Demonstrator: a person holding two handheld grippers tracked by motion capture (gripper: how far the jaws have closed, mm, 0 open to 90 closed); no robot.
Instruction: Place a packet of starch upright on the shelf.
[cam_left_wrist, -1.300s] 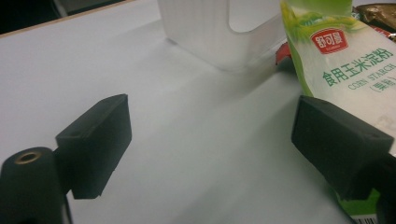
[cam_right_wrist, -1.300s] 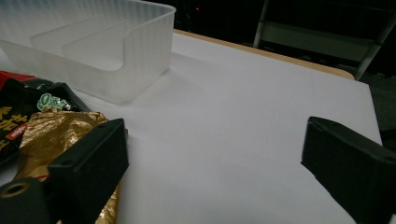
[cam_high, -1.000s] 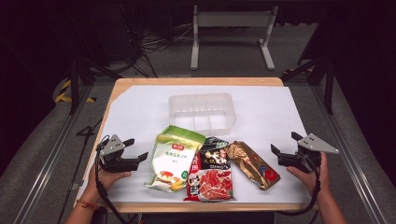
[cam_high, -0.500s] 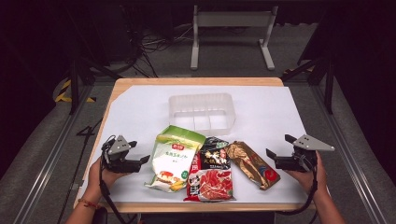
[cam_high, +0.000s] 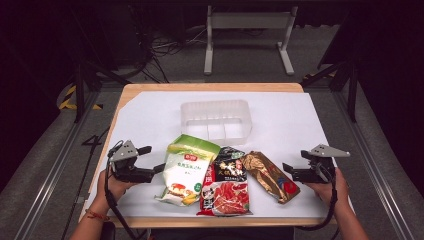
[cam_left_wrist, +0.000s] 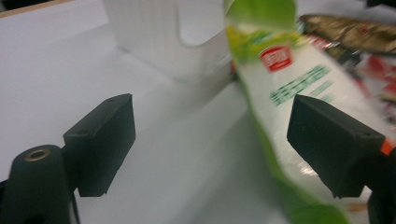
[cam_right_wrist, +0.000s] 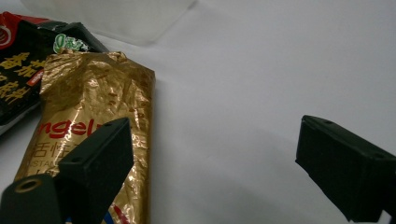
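Left tongs (cam_high: 161, 169): jaws wide apart, they have just been opening; the near edge of the green and white bag (cam_high: 186, 170) stands between them, and in the left gripper view one jaw hangs over the bag's face; no pad presses on it.
Right tongs (cam_high: 287, 170): released, holding nothing, just beside the gold packet (cam_high: 270, 175); one jaw is over its edge in the right gripper view.
Green and white bag: lies flat on the counter (cam_high: 150, 107), long axis from front to back, green top towards the clear plastic tray (cam_high: 216, 118); it has a red logo and green characters, too blurred to read.
Gold packet: lies slanted, crumpled end towards the tray; red letters "ngel" can be read.
Black packet (cam_high: 229, 165): between these two, with yellow characters.
Red packet (cam_high: 226, 197): at the front edge.
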